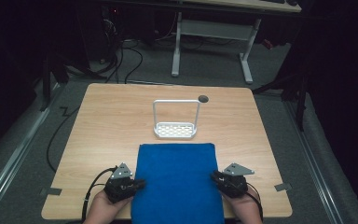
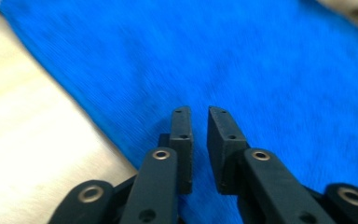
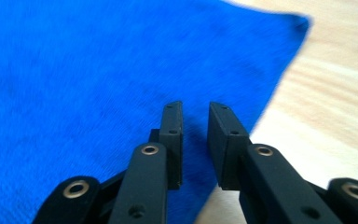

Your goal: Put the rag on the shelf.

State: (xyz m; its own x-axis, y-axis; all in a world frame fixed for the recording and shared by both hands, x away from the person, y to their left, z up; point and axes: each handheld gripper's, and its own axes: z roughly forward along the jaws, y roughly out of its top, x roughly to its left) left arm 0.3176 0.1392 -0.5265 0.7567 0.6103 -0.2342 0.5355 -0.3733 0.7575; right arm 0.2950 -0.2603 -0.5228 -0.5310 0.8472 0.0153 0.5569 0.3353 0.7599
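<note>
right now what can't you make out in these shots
- Near edge of the blue towel: cut off by the bottom of the high view.
- Small dark round spot on the table: too small in the high view to tell what it is.
- Towel weave: blurred in both gripper views.

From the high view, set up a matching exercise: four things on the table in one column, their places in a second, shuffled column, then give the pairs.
Things:
1. blue towel
2. white rack
3. left gripper
4. dark round hole

Places:
A. far edge of the table, beyond the rack
B. at the towel's left edge
C. near middle of the table, between the grippers
D. just beyond the towel's far edge

Pairs: 1-C, 2-D, 3-B, 4-A
</note>
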